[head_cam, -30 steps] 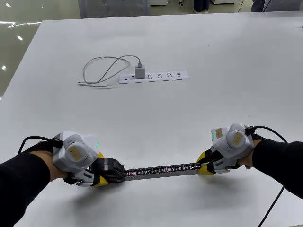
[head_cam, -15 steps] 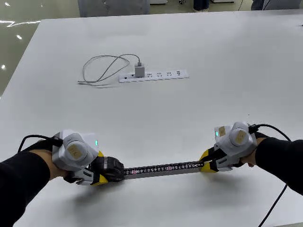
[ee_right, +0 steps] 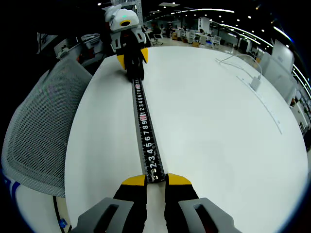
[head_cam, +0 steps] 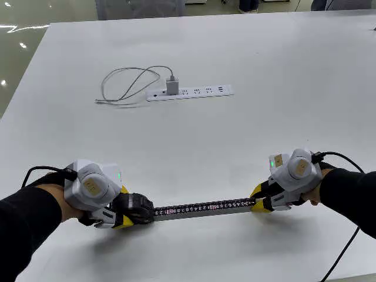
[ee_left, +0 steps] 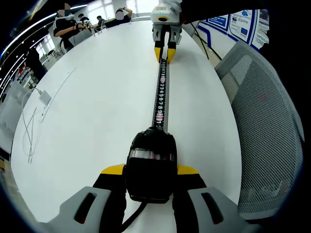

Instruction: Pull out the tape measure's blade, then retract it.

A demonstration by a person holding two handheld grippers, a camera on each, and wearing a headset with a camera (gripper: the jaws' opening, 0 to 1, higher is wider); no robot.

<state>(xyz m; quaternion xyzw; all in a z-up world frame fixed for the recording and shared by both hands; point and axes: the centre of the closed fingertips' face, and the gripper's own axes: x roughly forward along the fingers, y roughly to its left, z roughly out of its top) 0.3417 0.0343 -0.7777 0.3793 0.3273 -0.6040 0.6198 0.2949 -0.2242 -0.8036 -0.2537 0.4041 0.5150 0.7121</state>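
A black tape measure case sits just above the white table near its front edge, with my left gripper shut on it; in the left gripper view the case fills the space between the yellow-tipped jaws. Its dark numbered blade stretches rightward to my right gripper, which is shut on the blade's end. In the right gripper view the blade runs straight away from the jaws to the case in the far gripper. In the left gripper view the blade leads to the right gripper.
A white power strip with a plugged-in charger and a looped white cable lies farther back on the table. A grey mesh chair stands beside the table's near edge. Black cables trail from both grippers.
My right gripper has moved right with the blade's end, and more blade shows between the grippers. The left gripper and case have stayed put.
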